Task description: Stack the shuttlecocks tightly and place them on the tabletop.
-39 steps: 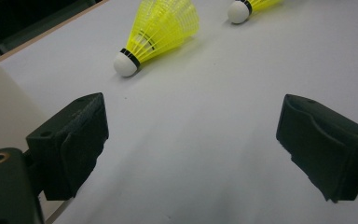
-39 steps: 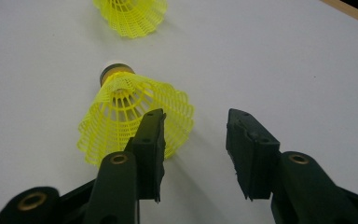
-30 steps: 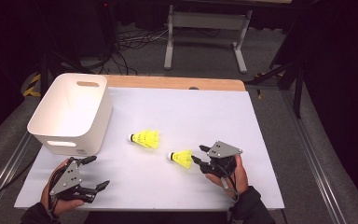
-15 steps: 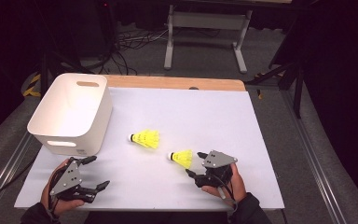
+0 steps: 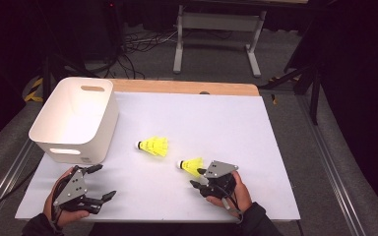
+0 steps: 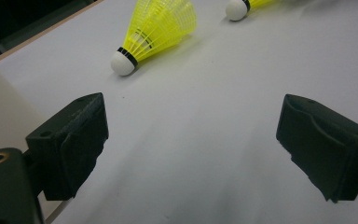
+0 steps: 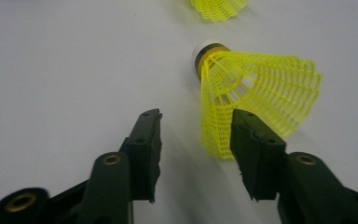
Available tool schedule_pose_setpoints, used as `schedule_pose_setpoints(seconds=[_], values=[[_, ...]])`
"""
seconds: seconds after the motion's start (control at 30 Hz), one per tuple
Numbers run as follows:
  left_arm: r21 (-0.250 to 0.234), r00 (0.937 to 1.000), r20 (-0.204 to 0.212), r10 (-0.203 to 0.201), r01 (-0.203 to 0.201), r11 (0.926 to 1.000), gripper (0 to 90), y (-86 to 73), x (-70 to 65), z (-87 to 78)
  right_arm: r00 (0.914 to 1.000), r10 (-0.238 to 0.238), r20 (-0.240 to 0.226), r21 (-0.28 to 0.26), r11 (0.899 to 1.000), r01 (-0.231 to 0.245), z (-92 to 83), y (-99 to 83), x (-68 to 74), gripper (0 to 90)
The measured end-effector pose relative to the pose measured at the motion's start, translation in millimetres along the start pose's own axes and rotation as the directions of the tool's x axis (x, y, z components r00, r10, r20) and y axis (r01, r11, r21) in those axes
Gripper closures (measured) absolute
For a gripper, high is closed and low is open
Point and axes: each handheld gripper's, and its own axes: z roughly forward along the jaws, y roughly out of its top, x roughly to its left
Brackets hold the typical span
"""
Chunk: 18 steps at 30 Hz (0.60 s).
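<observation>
Right gripper (image 7: 193,140) sits low over the white tabletop (image 5: 256,137) with its jaws partly apart; they have just been closing, yet neither pad presses on anything, so nothing is gripped. In the right gripper view the near shuttlecock (image 7: 256,93) lies on its side just ahead, the rim of its yellow mesh skirt overlapping the inner edge of the right-hand jaw while the gap between the jaws is bare table; the claw looks offset to one side of its target. My judgement is that the shuttlecock is very light, its open plastic skirt springy and easily squashed, and its white cork nose small, round and likely to roll or skid away at a nudge. A gentle pinch across the skirt near the dark band behind the nose would probably hold best, since the wide rim would simply fold. Farther ahead of this claw lies a second shuttlecock (image 5: 153,146), apart from the first. Beyond that, off to the side, stands the white bin (image 5: 74,120), a likely destination. Left gripper (image 5: 91,189) rests near the table's front edge below the bin, jaws spread wide and empty.
</observation>
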Motion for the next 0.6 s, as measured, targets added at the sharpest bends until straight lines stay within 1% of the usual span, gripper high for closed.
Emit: schedule_pose_setpoints(seconds=[0.07,0.2,0.27,0.3,0.37,0.53,0.6], values=[[0.002,1.0,0.0,0.0,0.0,1.0,9.7,-0.1,0.2,0.2,1.0,-0.001,0.001,0.005,1.0,0.001,1.1,0.3,-0.4,63.0],[0.003,1.0,0.004,-0.001,0.001,1.0,9.7,-0.2,-0.2,0.8,1.0,-0.003,0.0,-0.003,1.0,0.003,2.3,1.5,-1.2,76.7],[0.004,1.0,0.006,-0.002,0.002,1.0,9.7,-0.3,-0.4,1.0,0.9999,-0.007,0.012,0.0,1.0,0.007,2.9,1.9,-1.5,82.4],[0.004,1.0,0.006,-0.001,0.001,1.0,9.7,-0.3,-0.3,1.0,0.9999,-0.007,0.01,-0.003,1.0,0.007,3.2,1.8,-1.7,85.3],[0.005,1.0,0.005,-0.001,0.001,1.0,9.7,-0.3,-0.3,1.0,0.9998,-0.006,0.019,-0.005,1.0,0.006,2.5,2.0,-1.6,87.9],[0.005,1.0,0.007,-0.002,0.001,1.0,9.7,-0.6,0.1,1.1,0.9997,-0.005,0.024,-0.017,1.0,0.006,0.1,2.2,-2.6,88.9],[0.004,1.0,0.006,-0.002,0.002,1.0,9.7,-0.5,-0.1,1.0,0.9996,-0.012,0.024,-0.017,1.0,0.013,-0.3,2.7,-2.5,89.2]])
